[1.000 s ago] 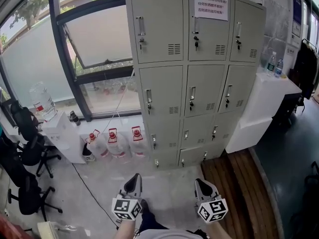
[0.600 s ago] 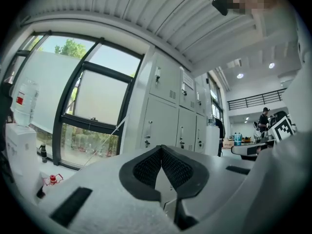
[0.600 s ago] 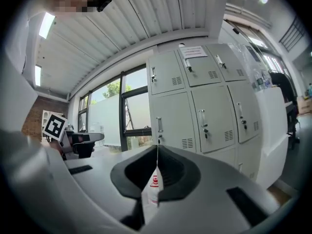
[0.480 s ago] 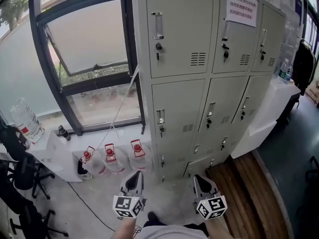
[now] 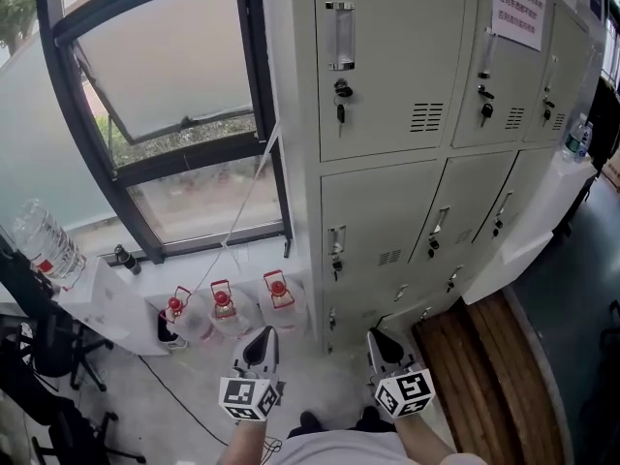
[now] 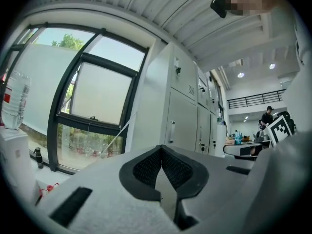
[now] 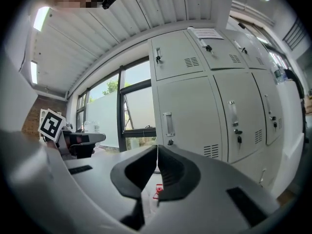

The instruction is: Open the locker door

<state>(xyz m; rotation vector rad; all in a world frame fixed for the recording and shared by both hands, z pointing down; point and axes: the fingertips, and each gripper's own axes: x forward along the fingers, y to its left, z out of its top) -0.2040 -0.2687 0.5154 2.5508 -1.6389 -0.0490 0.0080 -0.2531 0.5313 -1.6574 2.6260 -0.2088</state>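
A grey bank of metal lockers (image 5: 426, 163) stands straight ahead, all doors closed. The top-left door (image 5: 387, 56) has a chrome handle (image 5: 339, 35) with a key (image 5: 341, 93) below it. The door under it (image 5: 373, 231) has its own handle (image 5: 336, 242). My left gripper (image 5: 263, 341) and right gripper (image 5: 376, 343) are held low in the head view, well short of the lockers, both shut and empty. In the left gripper view the jaws (image 6: 161, 149) meet, with the lockers (image 6: 183, 111) beyond. The right gripper (image 7: 157, 149) points at a left-column door (image 7: 187, 116) and its handle (image 7: 168, 124).
Three large water bottles (image 5: 225, 306) with red caps stand on the floor left of the lockers, under a dark-framed window (image 5: 184, 114). A white cabinet (image 5: 107, 303) and office chairs (image 5: 44, 356) are at left. A wooden platform (image 5: 484, 356) and a white counter (image 5: 547, 226) lie at right.
The head view has come closer to the lockers, which now fill more of the frame and sit further right. Both grippers stay low and shut.
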